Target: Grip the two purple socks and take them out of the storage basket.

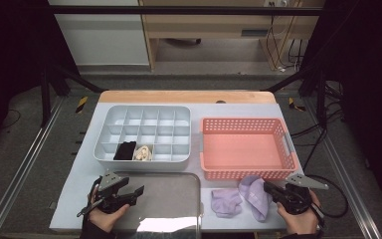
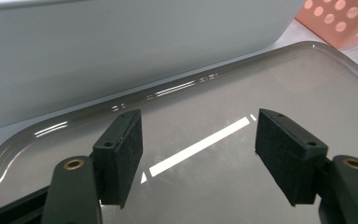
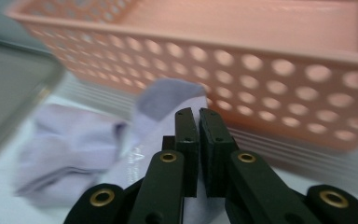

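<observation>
High view: on the tabletop (image 1: 74, 199) the left gripper (image 1: 135, 193) hovers over the grey tray (image 1: 179, 199), whose near edge is cut off, while the right gripper (image 1: 267, 188) meets the lilac socks (image 1: 243, 198) lying just in front of the pink basket (image 1: 246, 147), beside the grey divided organizer (image 1: 144, 133); no writing is legible. Left gripper view: jaws stand wide apart above the bare tray (image 2: 307, 93). Right gripper view: jaws nearly together over a blurred sock (image 3: 158, 107); whether cloth is pinched cannot be told.

Pink basket (image 1: 247, 149), grey divided organizer (image 1: 144, 134)
</observation>
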`<action>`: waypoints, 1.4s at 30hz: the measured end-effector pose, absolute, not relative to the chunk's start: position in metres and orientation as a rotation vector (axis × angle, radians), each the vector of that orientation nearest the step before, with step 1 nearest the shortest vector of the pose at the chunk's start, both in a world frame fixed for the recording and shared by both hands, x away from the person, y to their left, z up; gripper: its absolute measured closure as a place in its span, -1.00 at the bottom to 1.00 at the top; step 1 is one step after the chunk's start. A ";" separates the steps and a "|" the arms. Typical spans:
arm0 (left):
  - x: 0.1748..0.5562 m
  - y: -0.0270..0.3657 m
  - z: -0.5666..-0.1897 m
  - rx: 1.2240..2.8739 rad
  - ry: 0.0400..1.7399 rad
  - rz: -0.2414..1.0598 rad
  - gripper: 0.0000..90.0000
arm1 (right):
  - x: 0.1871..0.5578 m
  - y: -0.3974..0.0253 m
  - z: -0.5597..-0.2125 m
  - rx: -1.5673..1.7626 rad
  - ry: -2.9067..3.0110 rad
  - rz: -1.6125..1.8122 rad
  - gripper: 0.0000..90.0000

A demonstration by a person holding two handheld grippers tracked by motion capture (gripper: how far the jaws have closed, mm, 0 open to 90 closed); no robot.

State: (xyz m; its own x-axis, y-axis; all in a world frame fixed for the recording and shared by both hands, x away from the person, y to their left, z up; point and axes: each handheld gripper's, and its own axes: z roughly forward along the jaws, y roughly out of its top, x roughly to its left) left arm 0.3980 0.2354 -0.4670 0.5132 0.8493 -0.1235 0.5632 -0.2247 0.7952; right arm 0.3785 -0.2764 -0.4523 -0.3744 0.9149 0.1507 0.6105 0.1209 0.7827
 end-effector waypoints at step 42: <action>0.393 0.235 -0.458 1.875 1.181 0.427 -0.16 | 0.356 -0.188 -0.475 1.253 2.335 1.200 0.80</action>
State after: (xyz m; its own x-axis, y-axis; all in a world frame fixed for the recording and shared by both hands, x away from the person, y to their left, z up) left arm 0.3927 0.2346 -0.4576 0.4942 0.8566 -0.1486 0.5640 -0.1859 0.8046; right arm 0.3562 -0.1882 -0.4752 -0.6070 0.7773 0.1654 0.5868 0.2980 0.7529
